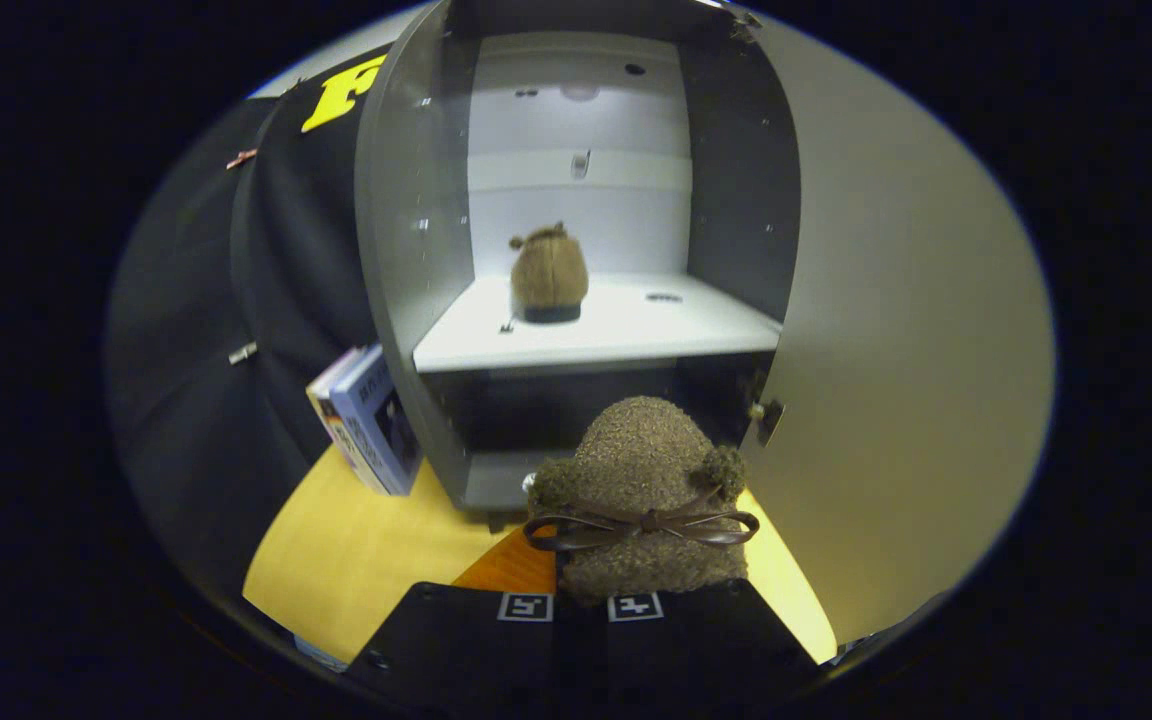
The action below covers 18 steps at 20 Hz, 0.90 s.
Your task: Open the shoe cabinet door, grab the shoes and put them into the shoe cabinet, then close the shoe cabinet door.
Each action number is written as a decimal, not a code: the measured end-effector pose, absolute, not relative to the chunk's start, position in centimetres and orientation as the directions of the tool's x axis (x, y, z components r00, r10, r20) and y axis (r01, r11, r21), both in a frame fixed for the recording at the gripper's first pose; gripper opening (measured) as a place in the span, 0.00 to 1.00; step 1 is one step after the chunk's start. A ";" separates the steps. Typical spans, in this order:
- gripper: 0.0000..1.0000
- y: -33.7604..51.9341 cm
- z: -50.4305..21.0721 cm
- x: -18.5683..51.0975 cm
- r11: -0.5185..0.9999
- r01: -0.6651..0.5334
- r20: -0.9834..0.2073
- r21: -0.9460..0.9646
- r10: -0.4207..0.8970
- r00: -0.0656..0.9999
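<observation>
A fuzzy brown shoe (641, 480) with a dark leather bow and two pompoms sits right at my fingertips, held up in front of the cabinet. My gripper (581, 607) is shut on its rear part, the two marked fingers close together. The grey shoe cabinet (406, 250) stands just ahead with its door (896, 330) swung wide open to the right. On its lit white shelf (616, 335) rests the other brown shoe (548, 275), upright, toward the left. Below that shelf is a dark lower compartment (576, 410).
Books (371, 420) lean against the cabinet's left side on the yellow table (356, 550). A door hinge (766, 415) juts at the lower right of the opening. Black cloth wall stands at the left.
</observation>
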<state>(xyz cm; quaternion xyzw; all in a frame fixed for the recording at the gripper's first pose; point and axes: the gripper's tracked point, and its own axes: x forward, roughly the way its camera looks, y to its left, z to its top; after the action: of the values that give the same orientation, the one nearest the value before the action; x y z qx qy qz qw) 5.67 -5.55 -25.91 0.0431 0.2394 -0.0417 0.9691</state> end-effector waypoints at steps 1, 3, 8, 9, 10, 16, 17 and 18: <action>0.05 -5.8 -24.4 6.2 0.992 0.106 -0.447 0.069 -0.065 0.892; 0.05 -6.3 -22.0 7.8 0.993 0.108 -0.414 0.056 -0.075 0.907; 0.05 -8.1 -16.0 12.4 0.990 0.121 -0.355 0.070 -0.088 0.931; 0.05 -8.4 -15.1 13.2 0.989 0.124 -0.351 0.076 -0.090 0.932; 0.05 -8.6 -14.4 13.9 0.989 0.125 -0.356 0.080 -0.089 0.930; 0.05 -9.7 -12.3 19.5 0.988 0.123 -0.399 0.089 -0.077 0.914; 0.05 -9.8 -11.9 20.5 0.989 0.122 -0.399 0.089 -0.077 0.914; 0.05 -10.0 -11.4 21.8 0.989 0.119 -0.401 0.088 -0.075 0.913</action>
<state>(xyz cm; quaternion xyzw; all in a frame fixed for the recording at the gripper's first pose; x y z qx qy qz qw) 21.82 -10.02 -11.43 0.0551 0.2025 -0.0496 0.9765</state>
